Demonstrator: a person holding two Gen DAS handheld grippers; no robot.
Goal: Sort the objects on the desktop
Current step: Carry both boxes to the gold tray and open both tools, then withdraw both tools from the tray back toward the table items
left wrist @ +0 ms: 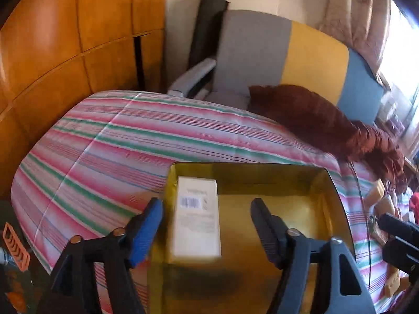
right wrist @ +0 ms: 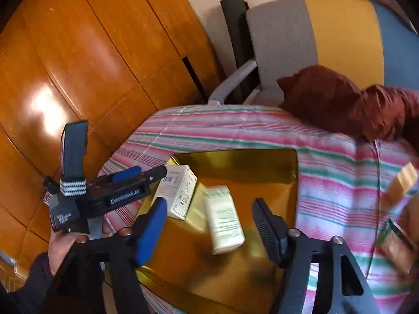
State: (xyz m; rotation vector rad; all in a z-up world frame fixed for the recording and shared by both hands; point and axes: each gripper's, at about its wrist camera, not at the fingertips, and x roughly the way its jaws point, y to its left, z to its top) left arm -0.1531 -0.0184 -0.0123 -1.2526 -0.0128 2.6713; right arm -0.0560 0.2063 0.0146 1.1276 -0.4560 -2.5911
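A shallow gold tray [left wrist: 288,222] [right wrist: 248,162] sits on the striped tablecloth. A white box [left wrist: 196,225] [right wrist: 178,193] with a barcode lies along the tray's left side. My left gripper [left wrist: 207,202] hangs open above it, its pads clear of the box. In the right wrist view the left gripper [right wrist: 153,170] reaches in from the left, held by a hand. A blurred pale green and white box [right wrist: 225,219] lies in the tray's middle, below my open right gripper [right wrist: 209,204], untouched by either pad. Part of the right gripper [left wrist: 395,230] shows at the left wrist view's right edge.
The striped cloth [left wrist: 131,144] covers the table. A red-brown cushion [left wrist: 327,123] lies at its far right, before a grey, yellow and blue chair [left wrist: 288,52]. Wooden blocks and small packets [right wrist: 400,183] lie right of the tray. A wooden cabinet [right wrist: 91,52] stands on the left.
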